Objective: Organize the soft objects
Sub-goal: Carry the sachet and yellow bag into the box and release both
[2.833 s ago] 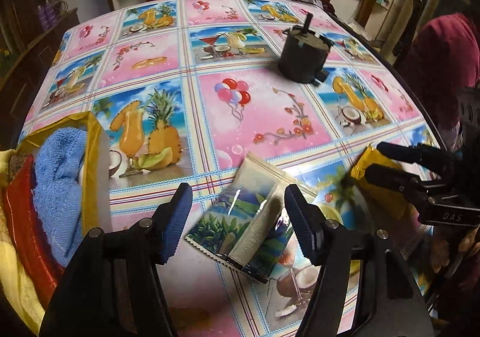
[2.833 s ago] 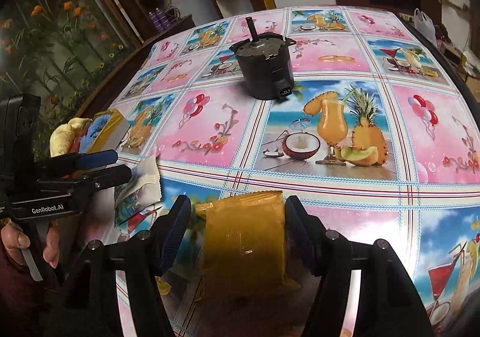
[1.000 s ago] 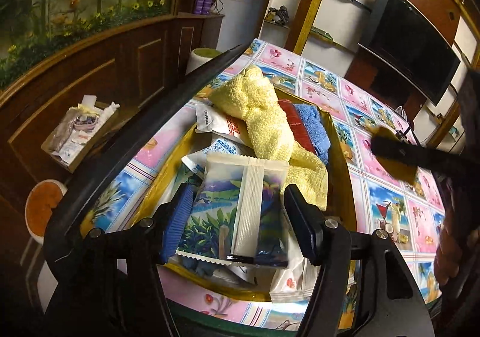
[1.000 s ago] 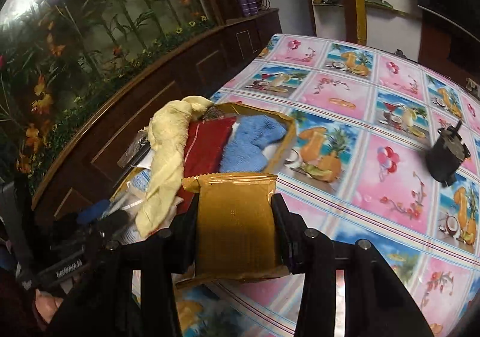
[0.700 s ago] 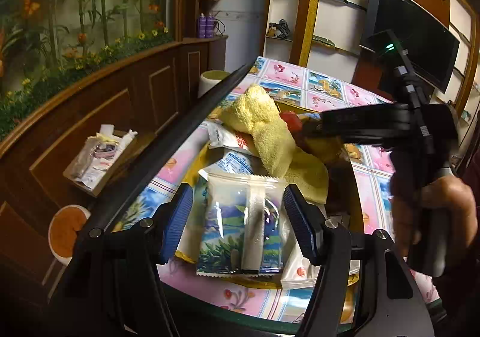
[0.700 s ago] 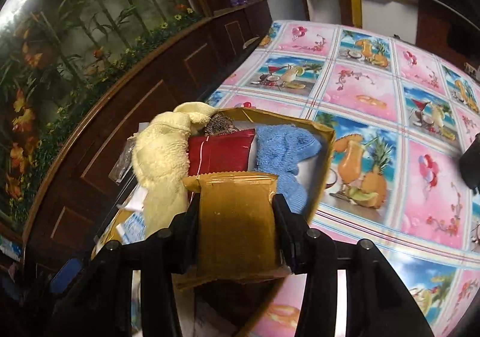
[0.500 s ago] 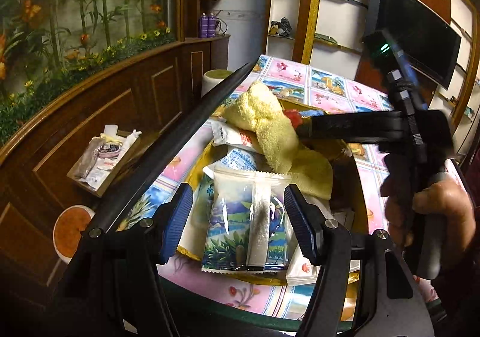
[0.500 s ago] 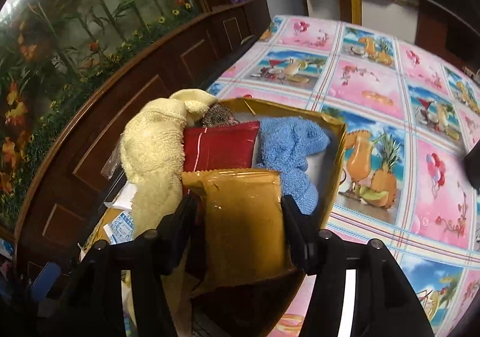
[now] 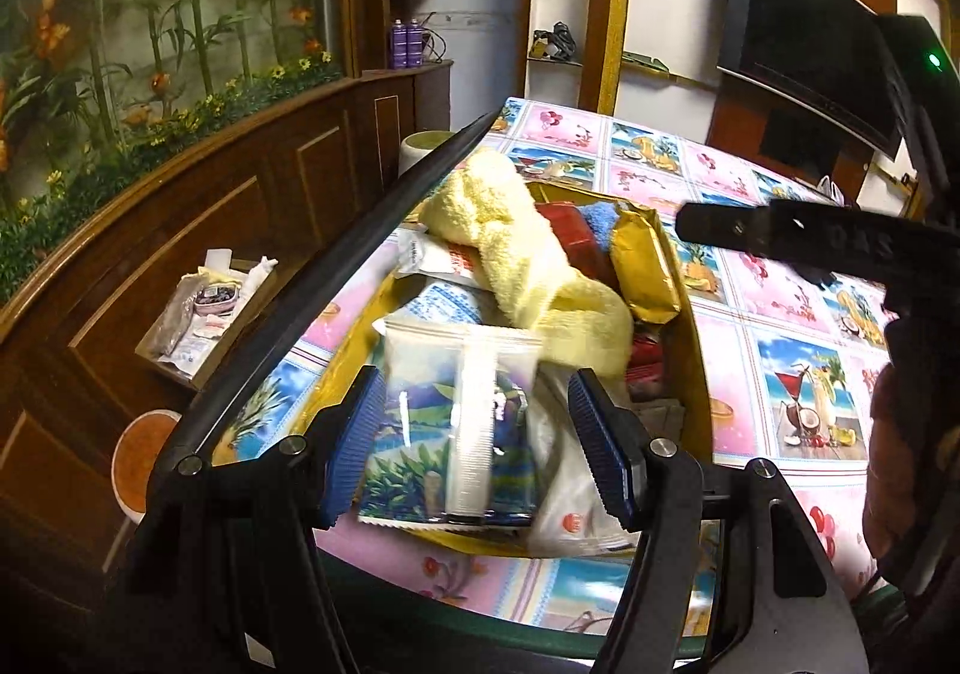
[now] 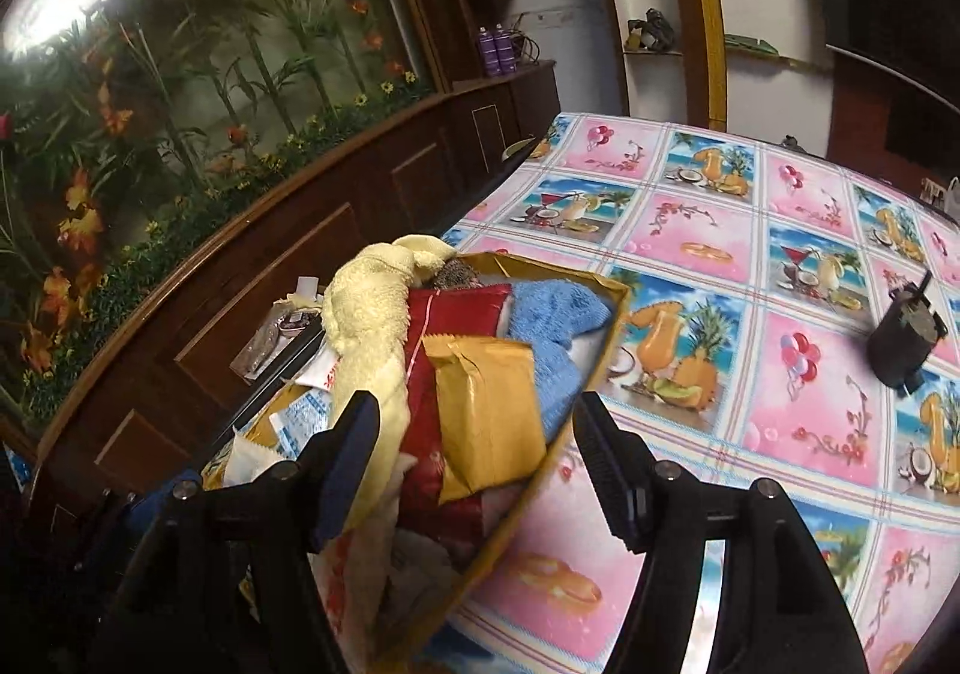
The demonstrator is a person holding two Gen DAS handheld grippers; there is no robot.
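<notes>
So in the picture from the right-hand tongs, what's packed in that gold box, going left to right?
Yellow towel → red packet → gold packet, lying free between the opening tongs → blue cloth → the box's own gold wall.

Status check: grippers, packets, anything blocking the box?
Right gripper opening, gold foil packet dropped in yellow cardboard box. Left gripper open around landscape-print packet. Nothing blocking.

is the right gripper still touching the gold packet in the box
Apart. The right wrist view shows the right gripper opening, gaps beside both pads, with the gold packet lying on the box's contents.
</notes>
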